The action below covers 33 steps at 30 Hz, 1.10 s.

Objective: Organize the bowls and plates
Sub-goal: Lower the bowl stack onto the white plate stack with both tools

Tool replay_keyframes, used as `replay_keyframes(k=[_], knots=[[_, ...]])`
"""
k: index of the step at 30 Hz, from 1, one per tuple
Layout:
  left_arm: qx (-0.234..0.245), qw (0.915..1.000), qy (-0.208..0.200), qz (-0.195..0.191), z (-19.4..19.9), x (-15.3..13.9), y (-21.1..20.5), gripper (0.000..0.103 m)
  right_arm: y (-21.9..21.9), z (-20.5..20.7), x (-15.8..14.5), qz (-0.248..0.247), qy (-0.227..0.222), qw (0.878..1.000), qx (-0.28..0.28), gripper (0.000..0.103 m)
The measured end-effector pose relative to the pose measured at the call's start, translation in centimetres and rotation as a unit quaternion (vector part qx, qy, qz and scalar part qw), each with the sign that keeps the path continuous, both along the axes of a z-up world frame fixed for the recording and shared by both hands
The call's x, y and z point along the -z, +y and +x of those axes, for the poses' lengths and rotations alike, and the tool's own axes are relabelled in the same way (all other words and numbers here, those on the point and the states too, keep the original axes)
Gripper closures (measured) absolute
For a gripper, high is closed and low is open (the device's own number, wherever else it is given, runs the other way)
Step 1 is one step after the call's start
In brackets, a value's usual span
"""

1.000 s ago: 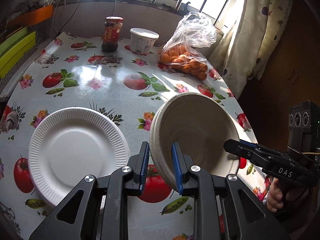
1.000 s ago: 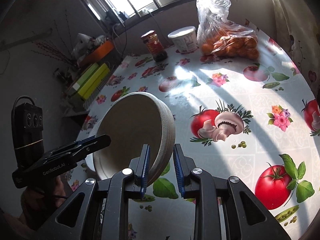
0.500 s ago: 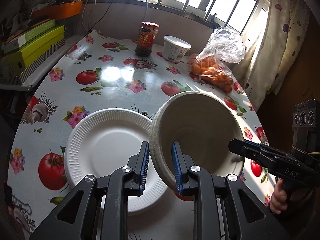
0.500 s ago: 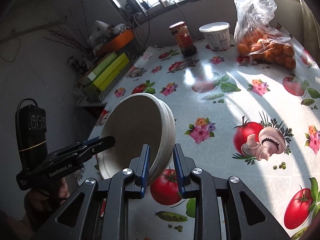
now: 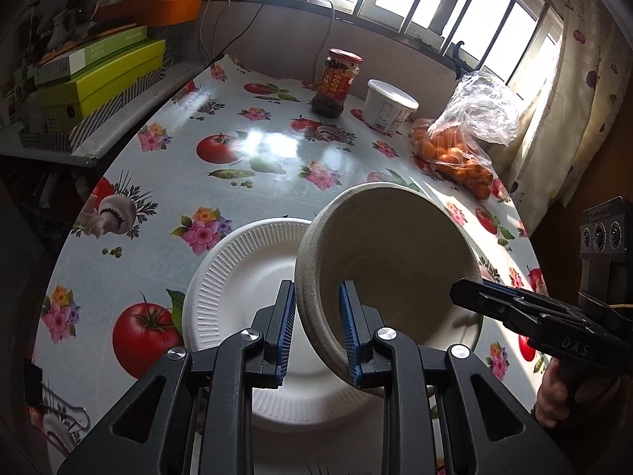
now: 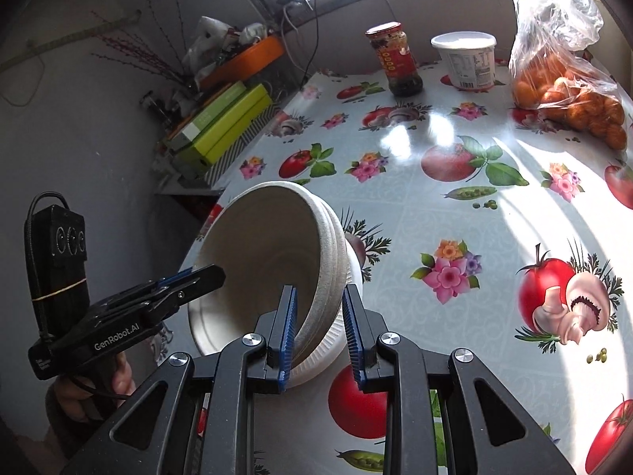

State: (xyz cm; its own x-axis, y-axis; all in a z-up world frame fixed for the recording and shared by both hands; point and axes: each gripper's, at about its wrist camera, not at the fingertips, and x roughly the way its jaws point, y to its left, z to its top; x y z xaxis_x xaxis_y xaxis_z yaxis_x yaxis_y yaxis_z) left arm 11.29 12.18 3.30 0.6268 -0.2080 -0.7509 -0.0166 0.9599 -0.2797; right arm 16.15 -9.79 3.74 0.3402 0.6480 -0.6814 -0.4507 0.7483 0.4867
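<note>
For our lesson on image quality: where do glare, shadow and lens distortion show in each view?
Left wrist view: window glare on the tablecloth, table edge bowed by the fisheye. Right wrist view: bright sun stripes across the cloth, the bowl interior shaded, corners black.

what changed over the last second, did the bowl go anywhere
The bowl, pinched at opposite rims by the left tool and the right tool, was carried sideways from beside the plate to above it, where it now overlaps the plate's right side. Nothing was let go or newly gripped. The bowl stays tilted and off the table; plate, jar, tub and orange bag kept their places.
</note>
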Motion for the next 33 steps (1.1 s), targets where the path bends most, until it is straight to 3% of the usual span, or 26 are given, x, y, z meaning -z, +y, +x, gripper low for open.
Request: replay_keyframes(k=[13, 33], knots=[[-0.022, 0.9995, 0.024, 0.002, 0.2, 1.7, 2.9, 0.079, 3.4, 1.1, 2.0, -0.002, 0.021, 1.000, -0.015, 0.079], [-0.026, 0.9993, 0.026, -0.002, 0.4, 2.0, 3.2, 0.079, 4.1, 1.9, 3.0, -0.010, 0.025, 1.000, -0.015, 0.079]])
